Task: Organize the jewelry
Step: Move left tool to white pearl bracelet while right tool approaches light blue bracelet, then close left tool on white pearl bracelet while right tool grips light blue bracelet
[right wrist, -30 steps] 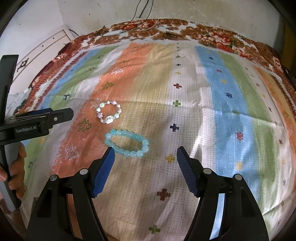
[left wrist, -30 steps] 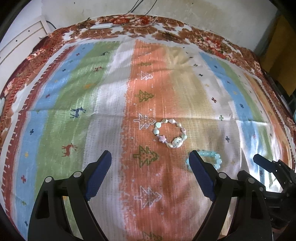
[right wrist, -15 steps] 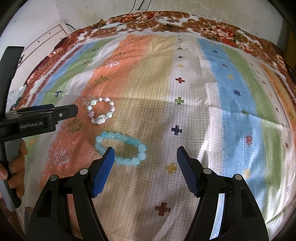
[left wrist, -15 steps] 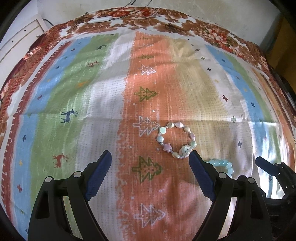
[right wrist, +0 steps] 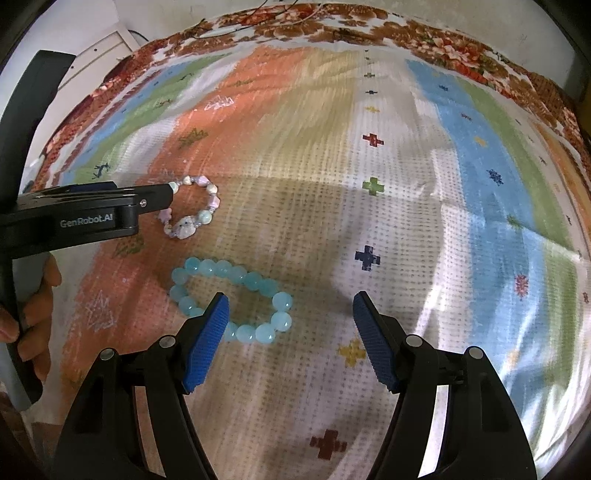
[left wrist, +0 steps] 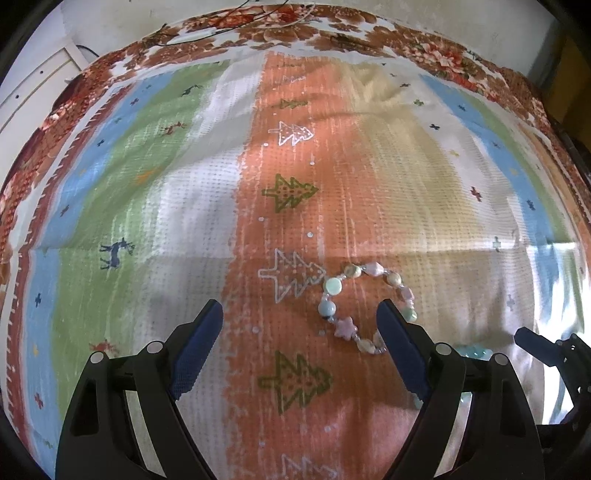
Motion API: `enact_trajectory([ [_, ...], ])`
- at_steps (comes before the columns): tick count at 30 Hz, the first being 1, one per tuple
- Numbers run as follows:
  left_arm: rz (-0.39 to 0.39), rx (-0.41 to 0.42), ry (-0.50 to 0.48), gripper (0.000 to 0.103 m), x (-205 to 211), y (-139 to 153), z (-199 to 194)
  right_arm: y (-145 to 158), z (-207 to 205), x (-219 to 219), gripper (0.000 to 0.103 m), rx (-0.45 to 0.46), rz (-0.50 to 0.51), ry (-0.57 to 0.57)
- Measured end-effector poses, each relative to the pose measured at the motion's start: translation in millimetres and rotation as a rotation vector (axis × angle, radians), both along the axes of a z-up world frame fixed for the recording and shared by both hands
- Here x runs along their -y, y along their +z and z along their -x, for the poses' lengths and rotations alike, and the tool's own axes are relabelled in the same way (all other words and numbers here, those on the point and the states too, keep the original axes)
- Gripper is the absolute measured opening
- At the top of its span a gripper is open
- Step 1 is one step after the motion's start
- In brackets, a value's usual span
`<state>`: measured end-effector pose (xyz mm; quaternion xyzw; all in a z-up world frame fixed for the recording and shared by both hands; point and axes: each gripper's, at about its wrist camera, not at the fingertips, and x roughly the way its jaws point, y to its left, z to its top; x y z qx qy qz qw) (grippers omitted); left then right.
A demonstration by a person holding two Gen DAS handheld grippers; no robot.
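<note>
Both the left gripper (left wrist: 301, 314) and right gripper (right wrist: 291, 306) gape wide, empty. Aqua bead bracelet (right wrist: 229, 299), lower centre: judged light, limp, slippery; pinch across one strand.

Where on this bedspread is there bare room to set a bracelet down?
Bare cloth: the blue and green stripes right of the aqua bracelet, and the far half towards the floral border. Crowded: the orange stripe, where the pastel bracelet lies by the left gripper.

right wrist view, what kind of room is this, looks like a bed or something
Probably a bedroom at home. The bracelets lie on a striped blanket spread over a floral bedspread that reaches a plain wall, with white panelled furniture at the left. Whether a bed lies underneath cannot be seen.
</note>
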<state>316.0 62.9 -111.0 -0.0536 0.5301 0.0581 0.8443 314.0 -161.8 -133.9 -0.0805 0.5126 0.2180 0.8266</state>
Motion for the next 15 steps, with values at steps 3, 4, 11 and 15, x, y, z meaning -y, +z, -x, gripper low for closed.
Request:
enact_trajectory([
  [3,-0.01,-0.012,-0.005,0.083,1.7,-6.0,-4.9,-2.6,-2.7,-1.4,0.069,0.004,0.006,-0.002],
  [4,-0.021,-0.015,-0.006,0.083,2.2,-7.7,-6.6,-3.1,-3.4,-2.4,0.069,0.007,0.009,-0.001],
  [11,-0.082,-0.032,-0.015,0.083,4.7,-17.4,-14.3,-6.9,-5.1,-7.3,0.069,0.022,0.047,0.013],
  [15,-0.06,-0.027,-0.019,0.069,2.8,-17.3,-15.8,-7.1,-5.9,-6.1,0.067,0.02,0.042,0.009],
])
